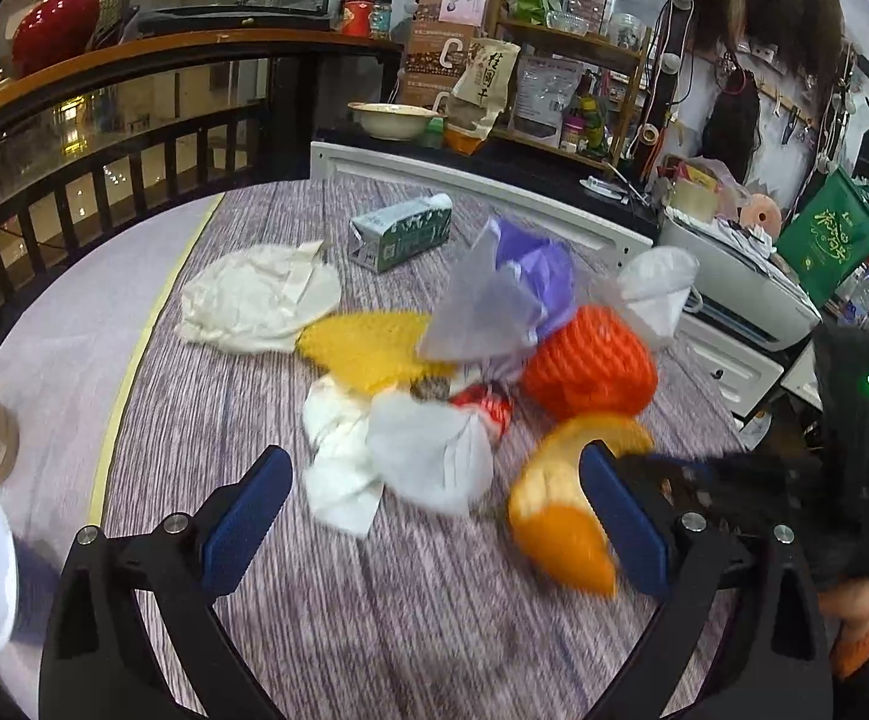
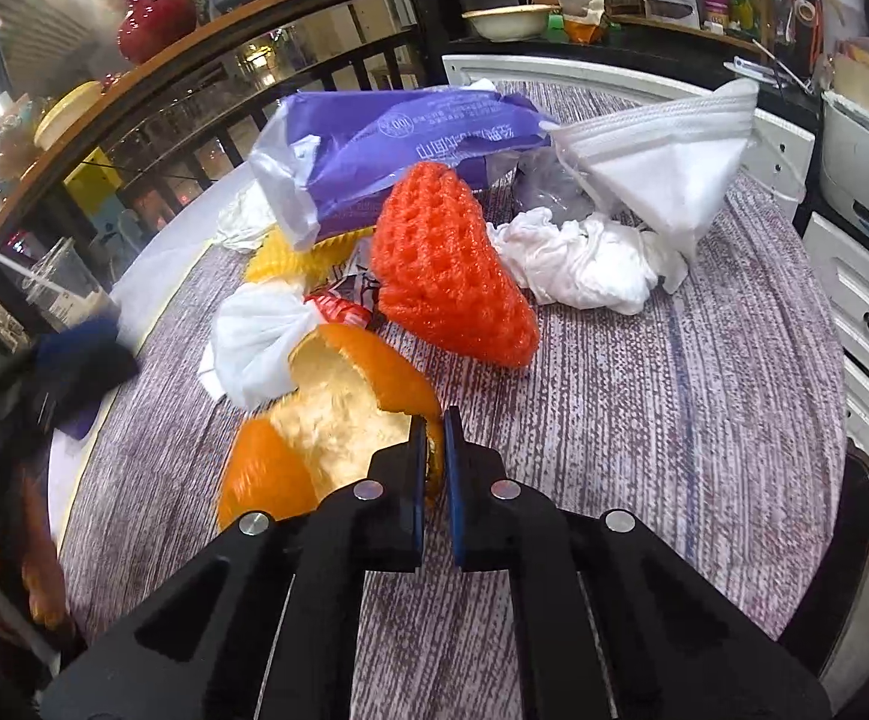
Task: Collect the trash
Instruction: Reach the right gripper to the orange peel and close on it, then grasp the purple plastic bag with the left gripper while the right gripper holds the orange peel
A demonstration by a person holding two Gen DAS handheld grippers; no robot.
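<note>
The right gripper (image 2: 432, 420) pinches the rim of an orange peel (image 2: 326, 420) at the six o'clock edge of a litter heap on the table (image 2: 674, 420), likely to lift it away. The left gripper (image 1: 434, 480) hovers wide and empty; a red foam net (image 2: 446, 276) lies at twelve o'clock of the peel.

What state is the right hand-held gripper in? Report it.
Shut: right hand-held gripper pinches the curled orange peel's rim between its blue pads.
</note>
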